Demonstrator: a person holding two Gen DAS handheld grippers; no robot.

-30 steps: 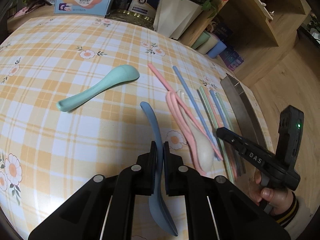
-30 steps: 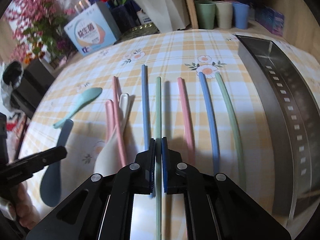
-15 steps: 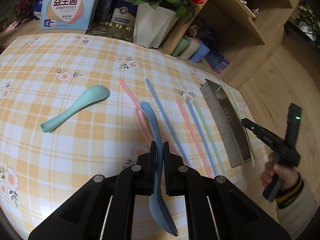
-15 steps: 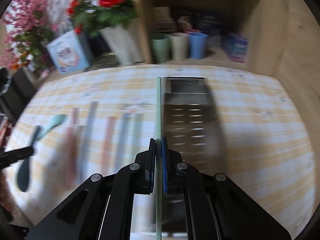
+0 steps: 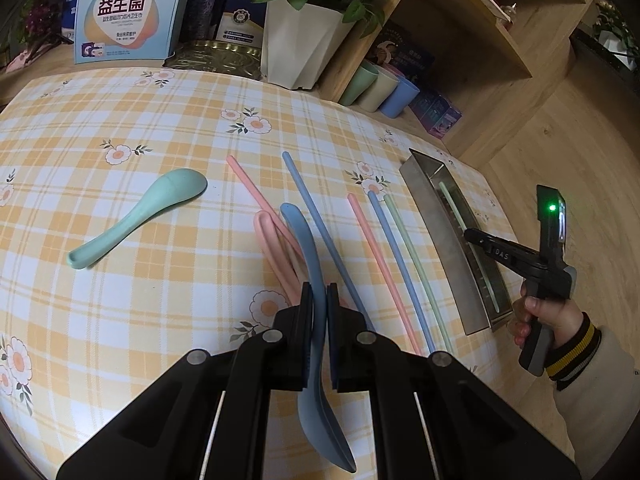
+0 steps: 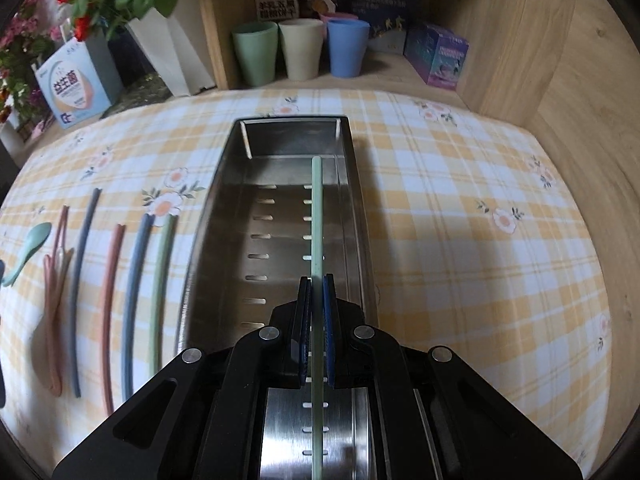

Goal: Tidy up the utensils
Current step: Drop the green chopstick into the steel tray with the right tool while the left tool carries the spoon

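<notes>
A pale green chopstick [image 6: 317, 216] lies lengthwise inside the stainless steel utensil tray [image 6: 208, 216], along its right side over the slotted floor, with its near part between the jaws of the right gripper [image 6: 317, 280]. Those jaws stand nearly shut around it, narrow gaps showing on both sides, so whether they actually pinch it cannot be told.

The left gripper [image 5: 318, 288] has its jaws closed on the handle of a blue spoon [image 5: 304, 240], whose bowl hangs below the gripper near the camera while the handle tip points away over the desk [image 5: 120, 300].

Left of the tray, on the yellow checked cloth, lie a green chopstick [image 6: 160, 280], a blue chopstick [image 6: 134, 280] and a pink chopstick [image 6: 110, 300] side by side. Farther left are a second blue chopstick [image 6: 82, 280], a second pink chopstick [image 5: 256, 188] and a pink spoon [image 5: 274, 252]. A mint green spoon [image 5: 140, 212] lies well apart at the far left.

Beyond the desk stand a white planter [image 5: 298, 44] with red flowers, a printed box [image 5: 128, 12], and three cups [image 6: 300, 50] on a wooden shelf.
</notes>
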